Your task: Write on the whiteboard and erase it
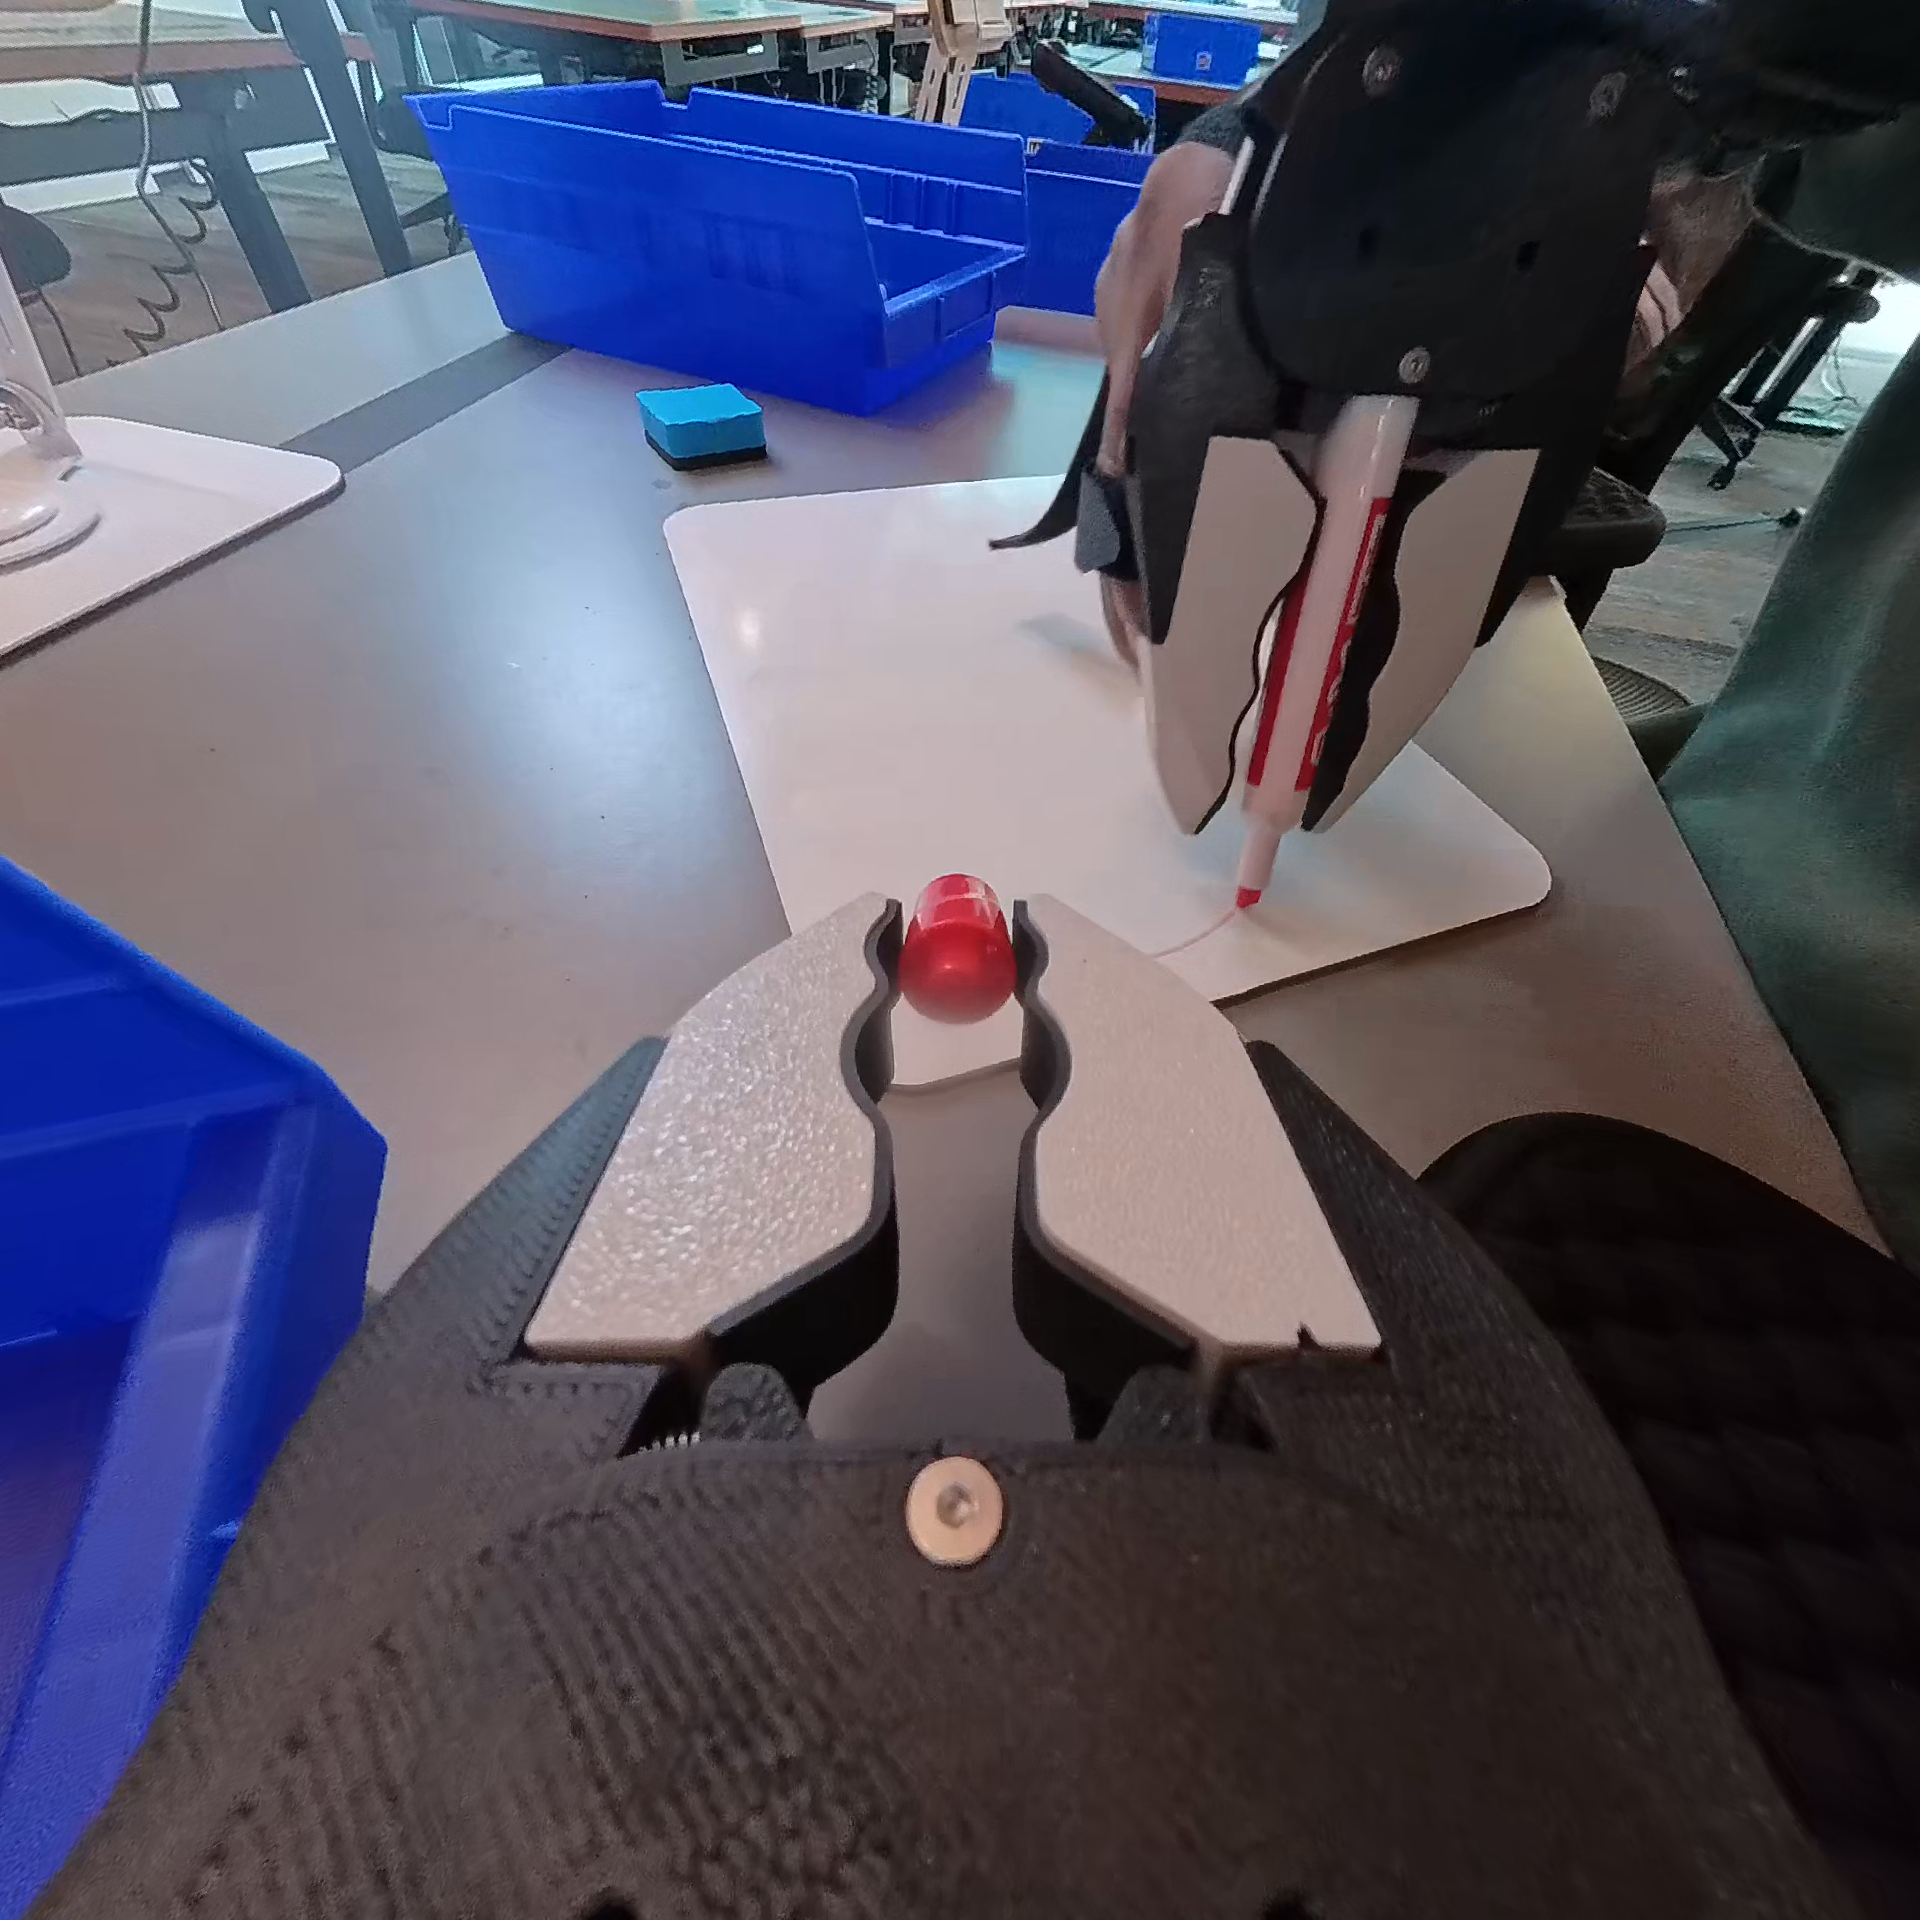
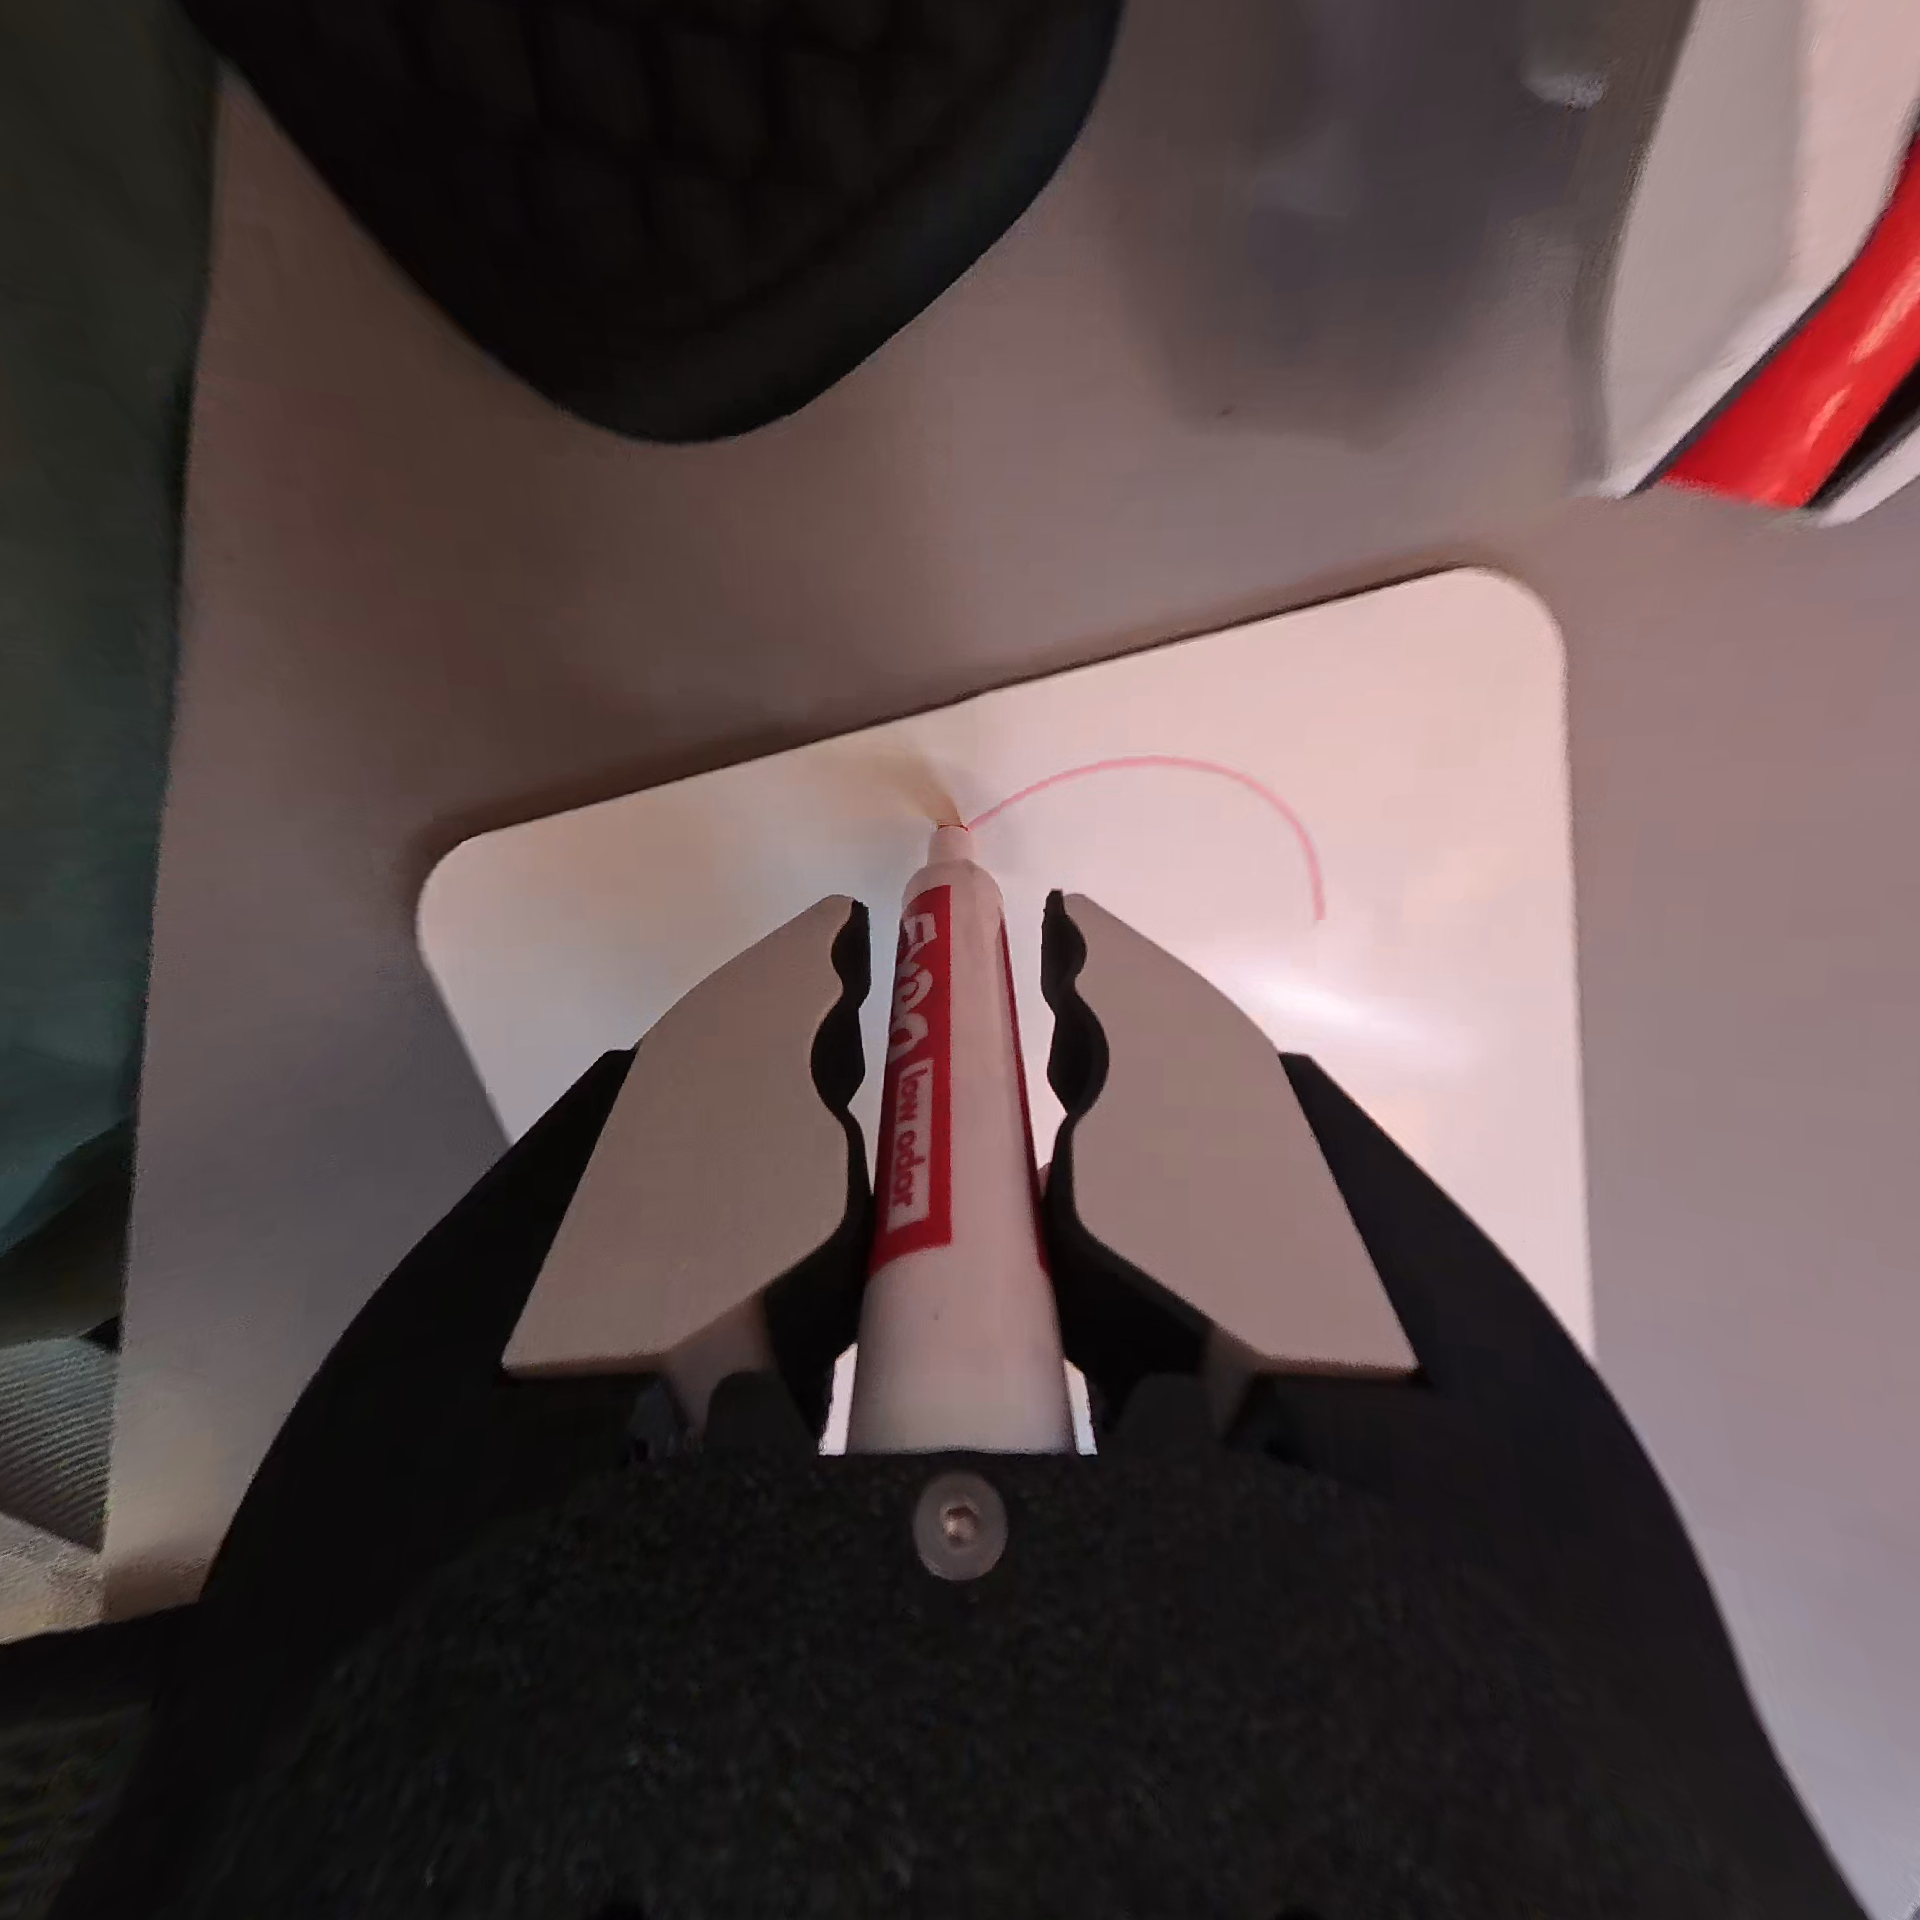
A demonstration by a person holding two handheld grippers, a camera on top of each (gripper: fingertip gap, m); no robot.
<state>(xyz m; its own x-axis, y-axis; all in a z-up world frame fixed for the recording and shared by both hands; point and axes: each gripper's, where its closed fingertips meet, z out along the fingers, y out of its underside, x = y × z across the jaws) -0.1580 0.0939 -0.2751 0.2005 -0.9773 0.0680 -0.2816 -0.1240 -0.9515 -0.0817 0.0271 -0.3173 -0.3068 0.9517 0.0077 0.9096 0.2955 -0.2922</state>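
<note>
Whiteboard (image 1: 935,665) lay flat on the desk (image 1: 416,727); the right gripper (image 2: 956,914) pinched a red marker (image 2: 951,1143), tip touching its curved line (image 2: 1195,774), while the left gripper (image 1: 956,925) clasped the red cap (image 1: 954,951).

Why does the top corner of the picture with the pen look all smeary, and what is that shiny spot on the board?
Right wrist view: the red marker cap sits close to the lens at the edge, so it blurs; the shiny streak on the whiteboard is glare. Left wrist view: mostly sharp, with edges curved by the wide lens.
</note>
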